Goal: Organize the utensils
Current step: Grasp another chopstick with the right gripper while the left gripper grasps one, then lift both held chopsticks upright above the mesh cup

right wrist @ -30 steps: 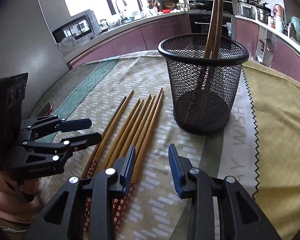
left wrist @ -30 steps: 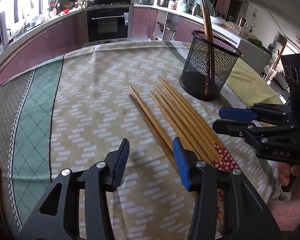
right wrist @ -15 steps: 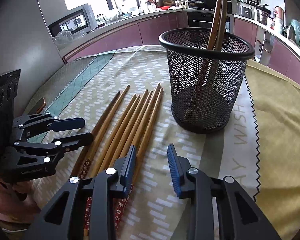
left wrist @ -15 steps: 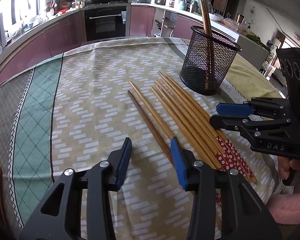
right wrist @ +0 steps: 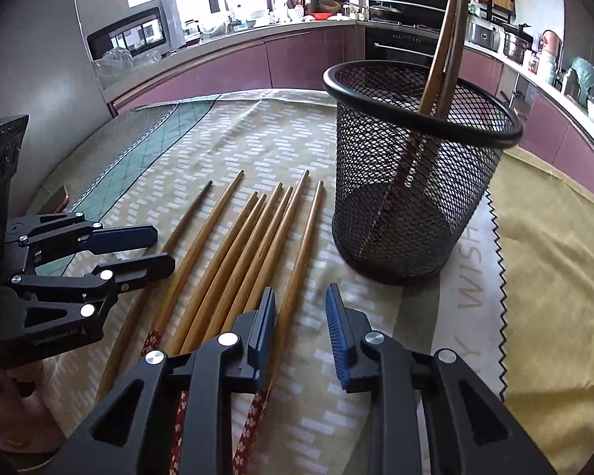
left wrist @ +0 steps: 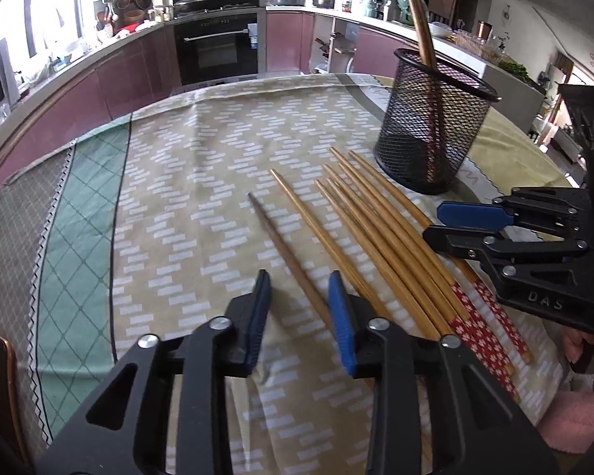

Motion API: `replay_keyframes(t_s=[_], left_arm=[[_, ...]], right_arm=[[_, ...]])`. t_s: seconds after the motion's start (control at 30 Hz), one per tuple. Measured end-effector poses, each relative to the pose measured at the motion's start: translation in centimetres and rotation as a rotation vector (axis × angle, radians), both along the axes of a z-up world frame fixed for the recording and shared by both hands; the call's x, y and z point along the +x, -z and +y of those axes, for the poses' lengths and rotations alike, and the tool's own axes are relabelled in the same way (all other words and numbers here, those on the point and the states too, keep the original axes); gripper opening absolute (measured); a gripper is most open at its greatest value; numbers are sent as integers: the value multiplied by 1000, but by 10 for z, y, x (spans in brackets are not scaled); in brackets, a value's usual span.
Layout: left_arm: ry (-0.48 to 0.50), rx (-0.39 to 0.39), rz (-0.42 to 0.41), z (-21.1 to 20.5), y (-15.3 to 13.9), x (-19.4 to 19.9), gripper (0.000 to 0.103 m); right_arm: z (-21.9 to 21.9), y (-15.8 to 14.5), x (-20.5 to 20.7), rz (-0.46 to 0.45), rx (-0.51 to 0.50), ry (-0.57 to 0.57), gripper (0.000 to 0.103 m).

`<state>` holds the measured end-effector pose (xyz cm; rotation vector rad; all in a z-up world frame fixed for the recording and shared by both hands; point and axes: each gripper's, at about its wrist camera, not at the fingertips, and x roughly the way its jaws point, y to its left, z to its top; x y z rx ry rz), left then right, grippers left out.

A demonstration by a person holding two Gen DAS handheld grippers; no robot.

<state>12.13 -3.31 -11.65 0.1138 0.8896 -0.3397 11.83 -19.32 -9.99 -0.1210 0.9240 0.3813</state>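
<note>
Between the blue pads of the left claw point(left wrist: 299, 304) lies the dark brown chopstick point(left wrist: 285, 249), its thick end running in under the gap while its tip points away across the patterned tablecloth point(left wrist: 202, 182). The pads stand apart on either side of the stick and are not pressed on it, so the left claw is released. Just to the right of that claw lies a row of lighter bamboo chopsticks point(left wrist: 376, 237), side by side and roughly parallel, their red flower-printed ends point(left wrist: 483, 328) nearest the person.

Further ahead and to the right of the left claw stands the black mesh holder point(left wrist: 431, 126), upright on the worktop, with two chopsticks point(left wrist: 417, 12) leaning inside it against the rim.

The right claw point(right wrist: 301, 330) is also released, its pads held apart over bare cloth. The rightmost bamboo chopstick point(right wrist: 301, 261) passes under its left pad point(right wrist: 263, 328); the remaining sticks fan out to the left of it. The mesh holder point(right wrist: 415, 182) stands just ahead and slightly right of this claw, near the chopstick tips but not touching them. In the right wrist view the left claw point(right wrist: 146, 249) shows on the far left, over the thick end of the dark chopstick point(right wrist: 186, 217).
</note>
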Motion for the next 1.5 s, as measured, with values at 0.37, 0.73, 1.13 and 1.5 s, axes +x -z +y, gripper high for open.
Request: replay_keyframes(t_s=[0.37,0.73,1.13,1.5], left_arm=[[-57,-62,11,11,-2,2,9],[-38,-124,-11,18,-20,-8,8],[50,-264,-90,24,-72,-19,7],[111,-360,-198,29,-125,-27,7]], right_arm=[[-13,-1,0,28,78,19,6],[-26,-21,-15,-12,150,-24,6],[-43,-63,-29,-105,263,-43,6],[-66,-98,-30,-205,319,-12,6]])
